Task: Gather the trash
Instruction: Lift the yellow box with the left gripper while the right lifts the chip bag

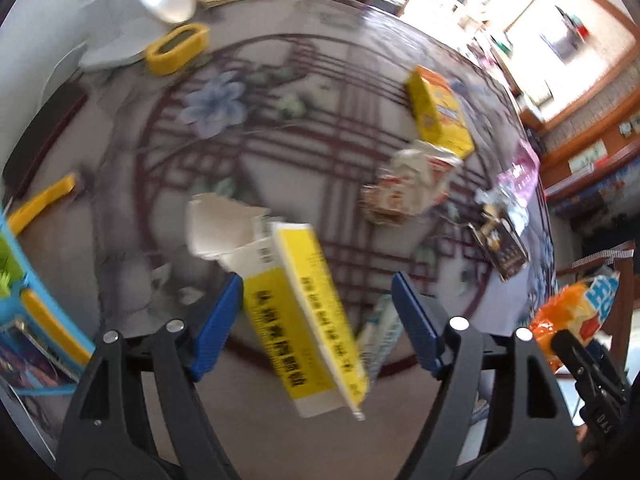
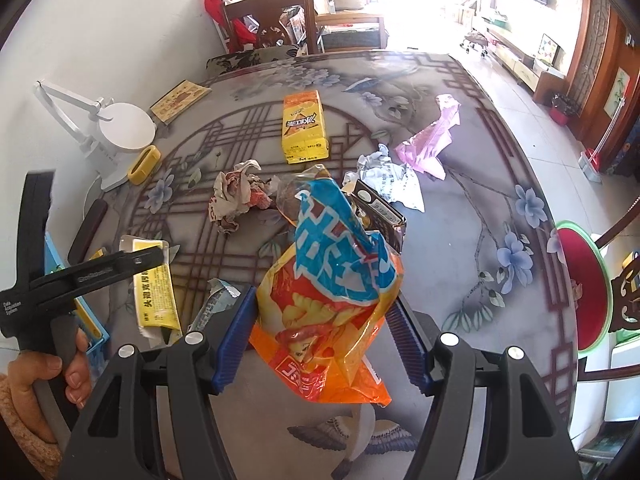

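Observation:
My left gripper (image 1: 316, 300) stands open over a yellow and white carton (image 1: 304, 312); the left pad is close beside the carton and the right pad is well clear of it. In the right wrist view the carton (image 2: 156, 296) lies on the table under the left gripper (image 2: 152, 258), which a hand holds. My right gripper (image 2: 324, 320) is shut on an orange and blue snack bag (image 2: 336, 280), lifted above the table. A crumpled wrapper (image 2: 236, 196), a yellow drink carton (image 2: 304, 128), a dark box (image 2: 380, 208), crumpled foil (image 2: 392, 180) and a pink bag (image 2: 432, 136) lie further out.
The patterned table (image 2: 460, 280) meets a white wall on the left. A white lamp base (image 2: 126, 126) and a yellow holder (image 2: 144, 164) stand near that wall. A silver wrapper (image 2: 216, 304) lies near the front. A blue box (image 1: 24, 304) sits far left, a chair (image 2: 272, 20) behind.

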The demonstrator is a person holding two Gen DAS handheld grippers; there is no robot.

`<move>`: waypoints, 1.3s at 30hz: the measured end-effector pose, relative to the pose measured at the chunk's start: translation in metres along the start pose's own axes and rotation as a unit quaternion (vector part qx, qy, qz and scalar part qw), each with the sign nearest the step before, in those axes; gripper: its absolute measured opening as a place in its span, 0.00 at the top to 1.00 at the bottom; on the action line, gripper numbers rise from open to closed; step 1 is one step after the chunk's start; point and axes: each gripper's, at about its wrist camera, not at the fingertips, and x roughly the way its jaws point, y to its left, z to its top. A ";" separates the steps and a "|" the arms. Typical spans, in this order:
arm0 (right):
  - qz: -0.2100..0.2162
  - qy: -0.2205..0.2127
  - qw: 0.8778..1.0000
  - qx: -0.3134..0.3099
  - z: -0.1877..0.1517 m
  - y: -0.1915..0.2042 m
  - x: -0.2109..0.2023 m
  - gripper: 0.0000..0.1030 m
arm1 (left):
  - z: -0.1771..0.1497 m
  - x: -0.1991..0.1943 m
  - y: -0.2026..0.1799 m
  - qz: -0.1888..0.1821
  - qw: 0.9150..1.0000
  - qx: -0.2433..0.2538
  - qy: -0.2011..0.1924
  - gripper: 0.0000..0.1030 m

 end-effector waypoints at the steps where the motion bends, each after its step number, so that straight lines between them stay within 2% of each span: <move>1: 0.001 0.002 1.000 0.001 0.000 0.000 0.001 0.38 | -0.002 -0.003 0.010 0.001 1.000 -0.015 -0.002 0.24; 3: 0.003 0.005 1.000 -0.001 -0.001 0.001 0.003 0.38 | -0.007 -0.004 0.025 0.002 0.999 -0.036 0.006 0.20; 6: 0.007 0.009 1.000 -0.009 -0.001 0.007 0.006 0.38 | -0.014 0.003 0.033 0.004 0.999 -0.041 0.034 0.19; 11: 0.011 0.014 0.999 -0.027 0.001 0.016 0.009 0.38 | -0.028 0.032 0.031 0.011 0.994 -0.045 0.099 0.19; 15: 0.016 0.019 0.999 -0.027 0.000 0.015 0.010 0.38 | -0.033 0.039 0.033 0.019 0.993 -0.047 0.110 0.19; 16: 0.018 0.020 0.999 -0.028 0.000 0.015 0.011 0.38 | -0.033 0.039 0.035 0.020 0.993 -0.048 0.107 0.20; 18: 0.021 0.021 0.999 -0.030 0.000 0.016 0.011 0.38 | -0.033 0.038 0.035 0.017 0.994 -0.048 0.101 0.38; 20: 0.024 0.021 0.999 -0.033 0.000 0.018 0.011 0.38 | -0.032 0.037 0.032 0.013 0.994 -0.036 0.101 0.61; 24: 0.025 0.021 0.999 -0.034 0.001 0.019 0.012 0.38 | -0.028 0.035 0.024 -0.008 0.995 -0.024 0.096 0.64; 33: 0.027 0.006 0.999 -0.019 0.002 0.010 0.004 0.38 | -0.011 -0.002 -0.017 -0.024 0.999 0.044 0.015 0.65; 39: 0.024 -0.004 1.000 -0.017 0.001 0.001 -0.006 0.38 | -0.004 -0.014 -0.049 -0.040 0.997 0.071 -0.013 0.65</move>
